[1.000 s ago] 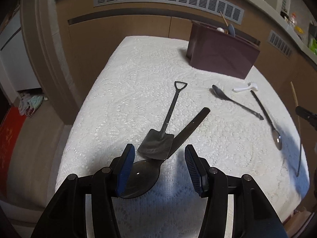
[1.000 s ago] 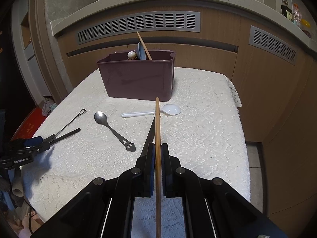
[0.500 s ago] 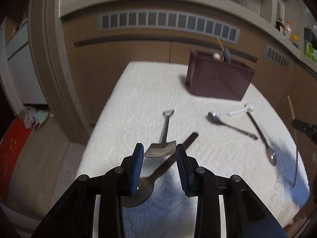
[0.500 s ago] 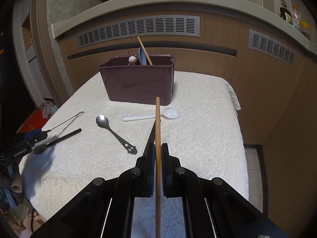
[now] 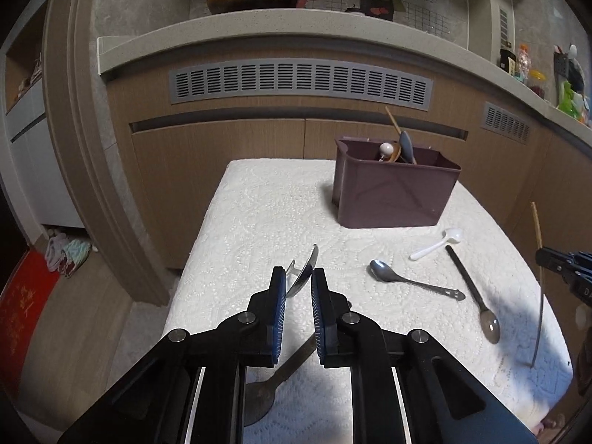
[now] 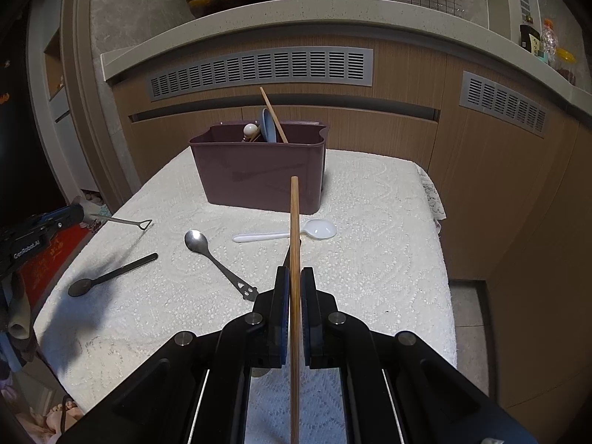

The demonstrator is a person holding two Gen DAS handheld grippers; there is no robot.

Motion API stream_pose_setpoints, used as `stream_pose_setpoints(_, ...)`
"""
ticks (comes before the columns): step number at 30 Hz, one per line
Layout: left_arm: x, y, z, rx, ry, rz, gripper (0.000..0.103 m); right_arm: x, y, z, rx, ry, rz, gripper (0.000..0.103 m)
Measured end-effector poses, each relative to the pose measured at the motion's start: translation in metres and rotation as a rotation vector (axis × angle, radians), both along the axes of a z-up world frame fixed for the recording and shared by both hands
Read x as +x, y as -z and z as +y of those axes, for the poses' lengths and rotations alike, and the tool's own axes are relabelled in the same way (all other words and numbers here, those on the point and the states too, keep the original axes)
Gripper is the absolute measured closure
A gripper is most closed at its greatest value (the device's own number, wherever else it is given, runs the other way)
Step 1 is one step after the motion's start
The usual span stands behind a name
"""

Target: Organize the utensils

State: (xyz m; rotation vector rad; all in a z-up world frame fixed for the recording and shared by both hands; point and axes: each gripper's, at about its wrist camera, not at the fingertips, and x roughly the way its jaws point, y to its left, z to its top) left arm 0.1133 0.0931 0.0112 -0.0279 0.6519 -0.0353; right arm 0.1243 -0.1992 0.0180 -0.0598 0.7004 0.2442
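My left gripper (image 5: 298, 285) hangs above the white cloth, its jaws closing on the blade of a small shovel-shaped metal spoon (image 5: 309, 264). In the right wrist view that spoon (image 6: 122, 221) sticks out of the left gripper (image 6: 79, 211), clear of the table. A black spoon (image 5: 259, 396) lies below it on the cloth. My right gripper (image 6: 295, 277) is shut on a wooden chopstick (image 6: 295, 222) that points toward the maroon utensil bin (image 6: 259, 174). The bin (image 5: 392, 199) holds a chopstick and some spoons.
On the cloth-covered table (image 5: 259, 214) lie a steel spoon (image 6: 218, 262), a white plastic spoon (image 6: 296, 233) and a dark long-handled spoon (image 5: 473, 299). Wooden cabinets with vents stand behind the table. Floor drops away on both sides.
The left jaws have narrowed onto the shovel-shaped spoon and lifted it off the cloth, leaving the black spoon lying there. The right gripper still holds the chopstick in place.
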Motion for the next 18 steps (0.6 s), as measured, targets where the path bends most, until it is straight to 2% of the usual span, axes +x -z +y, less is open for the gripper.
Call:
stream_pose_setpoints(9, 0.014, 0.024, 0.006, -0.016, 0.0, 0.086, 0.089, 0.001, 0.002, 0.001, -0.006, 0.001, 0.01, 0.098)
stream_pose_setpoints(11, 0.015, 0.03, 0.011, -0.049, 0.007, 0.127, 0.088, 0.001, 0.002, 0.001, -0.008, -0.002, 0.012, 0.098)
stream_pose_setpoints(14, 0.014, 0.04, 0.011, -0.099, 0.055, 0.198, 0.087, 0.002, 0.003, 0.001, -0.012, -0.003, 0.015, 0.098)
stream_pose_setpoints(16, 0.014, 0.045, 0.004, -0.102, 0.094, 0.235, 0.086, 0.003, 0.004, 0.001, -0.01, -0.003, 0.018, 0.098)
stream_pose_setpoints(18, 0.019, 0.05, -0.004, -0.109, 0.133, 0.282, 0.079, 0.004, 0.005, 0.003, -0.008, -0.006, 0.021, 0.098)
